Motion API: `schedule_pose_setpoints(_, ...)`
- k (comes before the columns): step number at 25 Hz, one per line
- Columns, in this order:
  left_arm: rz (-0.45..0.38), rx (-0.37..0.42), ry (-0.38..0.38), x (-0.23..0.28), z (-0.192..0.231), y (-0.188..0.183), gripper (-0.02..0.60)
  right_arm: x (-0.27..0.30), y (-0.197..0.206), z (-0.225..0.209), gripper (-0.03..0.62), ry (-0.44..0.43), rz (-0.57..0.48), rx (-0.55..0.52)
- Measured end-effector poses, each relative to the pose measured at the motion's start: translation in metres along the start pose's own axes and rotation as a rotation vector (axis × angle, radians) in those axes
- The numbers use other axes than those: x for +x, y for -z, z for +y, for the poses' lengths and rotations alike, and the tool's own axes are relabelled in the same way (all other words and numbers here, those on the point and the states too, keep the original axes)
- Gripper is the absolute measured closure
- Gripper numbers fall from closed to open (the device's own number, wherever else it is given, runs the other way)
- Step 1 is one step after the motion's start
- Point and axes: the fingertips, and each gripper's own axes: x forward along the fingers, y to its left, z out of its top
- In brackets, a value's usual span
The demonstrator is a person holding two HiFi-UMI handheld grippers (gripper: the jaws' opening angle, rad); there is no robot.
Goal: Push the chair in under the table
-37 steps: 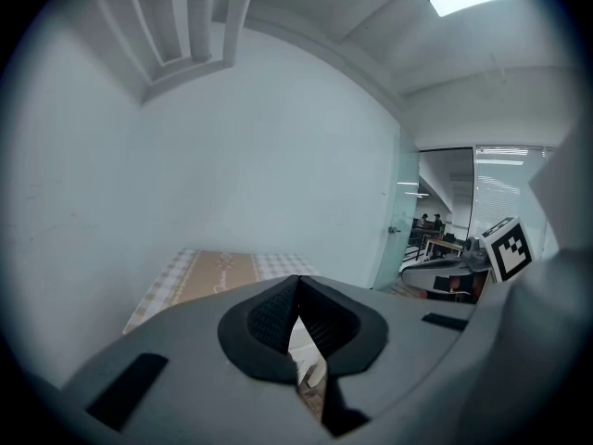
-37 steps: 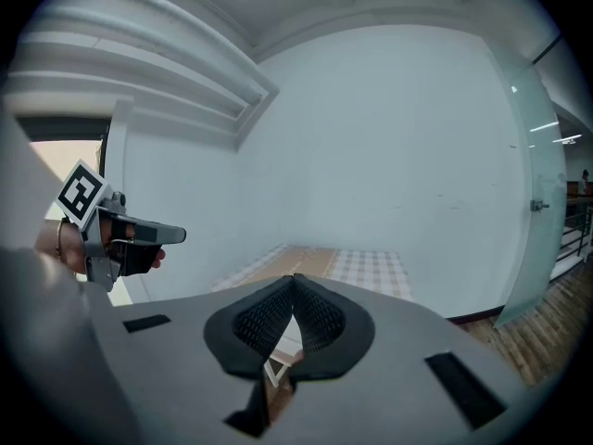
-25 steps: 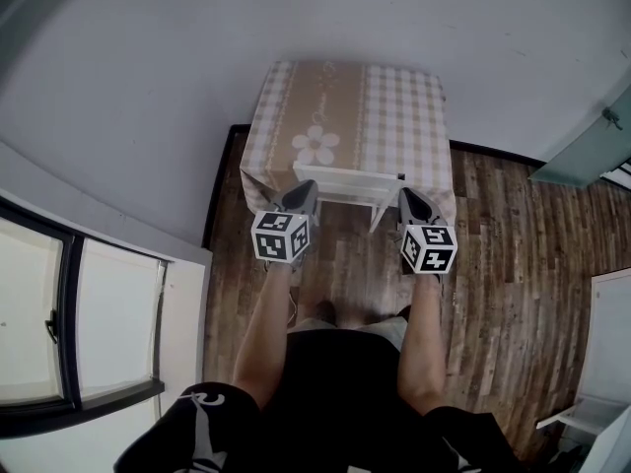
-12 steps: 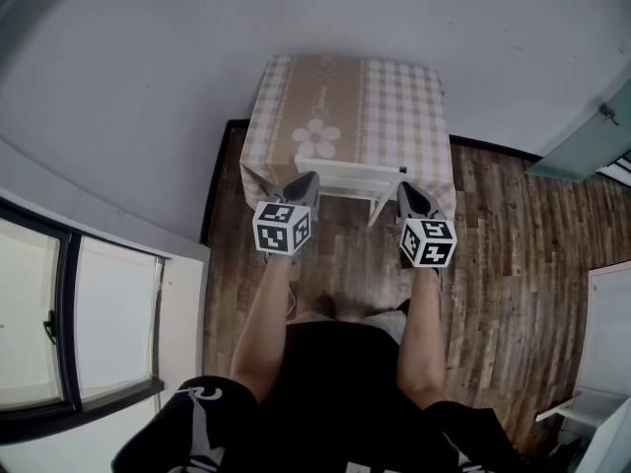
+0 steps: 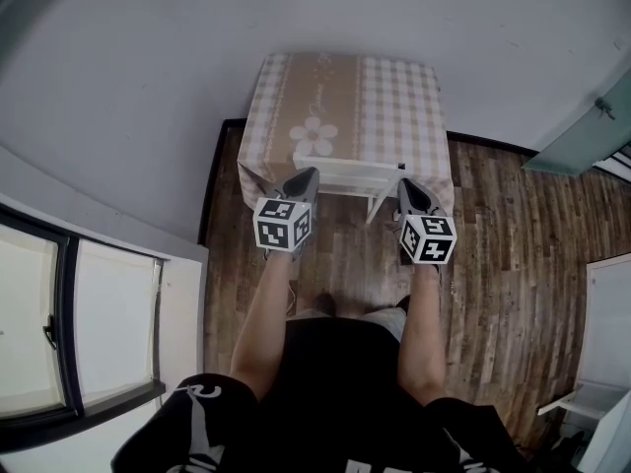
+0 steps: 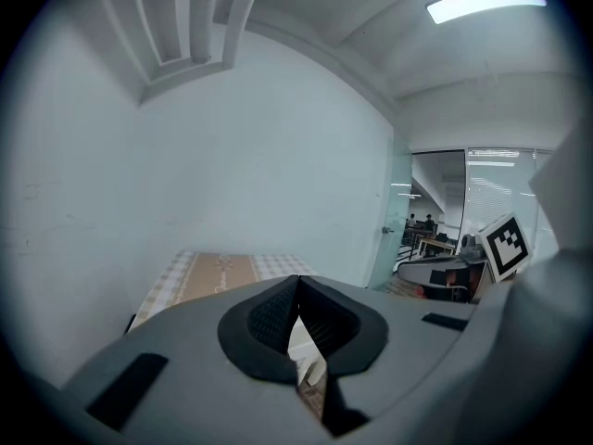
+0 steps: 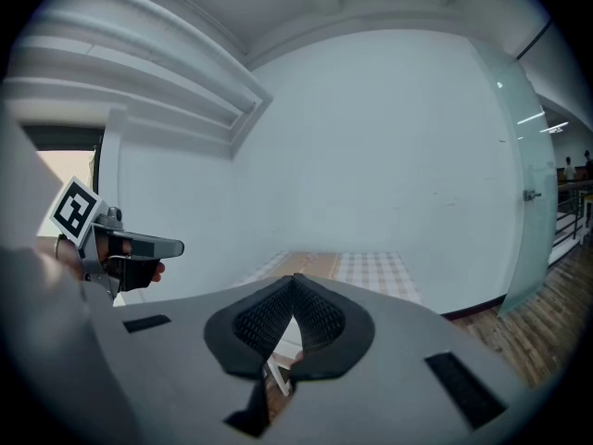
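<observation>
- Left hand-held gripper: jaws together, empty, at the left end of the white chair.
- Right hand-held gripper: jaws together, empty, at the chair's right end.
- The checked cloth on the tabletop ahead carries script too small to read.

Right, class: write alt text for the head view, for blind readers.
Seen from above, a person holds the left gripper and right gripper, tongs shut, at the two ends of a white chair's back. The chair stands at the near edge of a table with a checked, flowered cloth, against a white wall on a wooden floor.
</observation>
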Motion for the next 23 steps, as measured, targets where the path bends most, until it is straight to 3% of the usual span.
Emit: schedule_pose_setpoints(23, -0.009, -0.007, 0.019, 0.0036, -0.0067, -0.0061, 0.555, 0.0001, 0.0019, -0.0006, 0.582, -0.007, 0.019, -0.02)
